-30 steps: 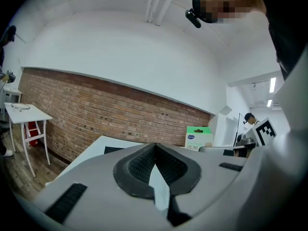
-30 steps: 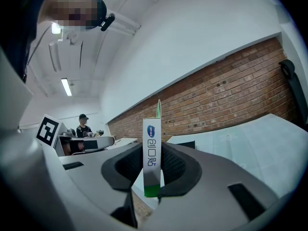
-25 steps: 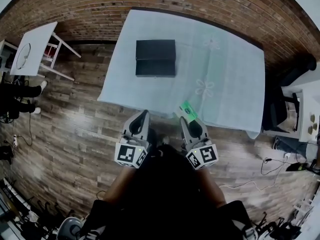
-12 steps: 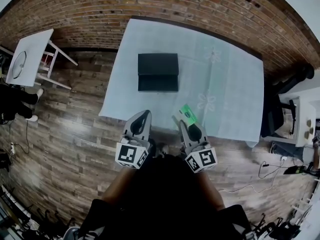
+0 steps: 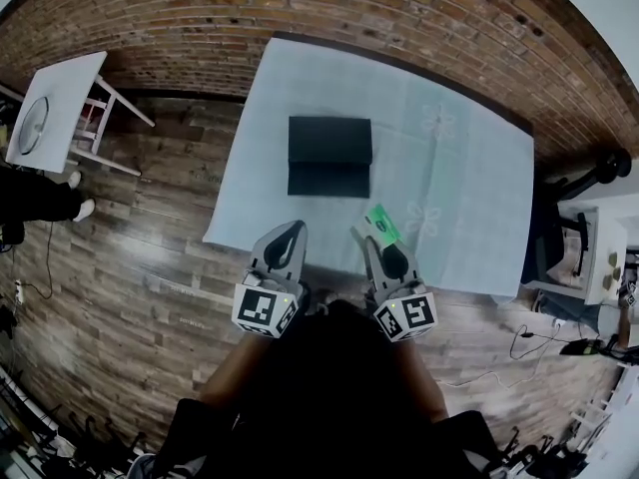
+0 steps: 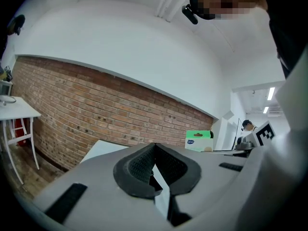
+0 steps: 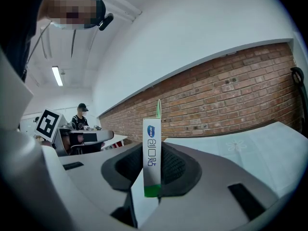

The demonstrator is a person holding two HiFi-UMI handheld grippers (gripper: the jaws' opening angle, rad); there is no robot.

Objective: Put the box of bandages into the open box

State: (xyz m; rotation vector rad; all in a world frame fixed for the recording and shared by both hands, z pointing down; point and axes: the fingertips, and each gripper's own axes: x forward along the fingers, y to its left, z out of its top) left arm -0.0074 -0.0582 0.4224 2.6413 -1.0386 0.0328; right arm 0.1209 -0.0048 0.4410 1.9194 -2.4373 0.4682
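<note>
A black open box [image 5: 329, 155] lies on the pale blue tablecloth [image 5: 469, 188], toward the table's near left. My right gripper [image 5: 382, 239] is shut on the green and white box of bandages [image 5: 379, 224], held over the table's near edge, apart from the black box. In the right gripper view the bandage box [image 7: 151, 162] stands upright on its narrow side, clamped between the pads of that gripper [image 7: 153, 150]. My left gripper [image 5: 290, 232] hovers beside it at the table's edge. Its jaws [image 6: 154, 148] meet at the tips with nothing between them. The bandage box [image 6: 198, 140] shows to its right.
A small white side table [image 5: 55, 98] stands on the wooden floor at the left. A brick wall [image 5: 200, 8] runs behind the table. Dark furniture [image 5: 584, 153] and a white desk [image 5: 599, 252] stand at the right. A person [image 7: 83, 115] sits far off.
Both grippers have come forward together to the table's near edge, the right one still carrying the bandage box. The black box now lies closer in the head view.
</note>
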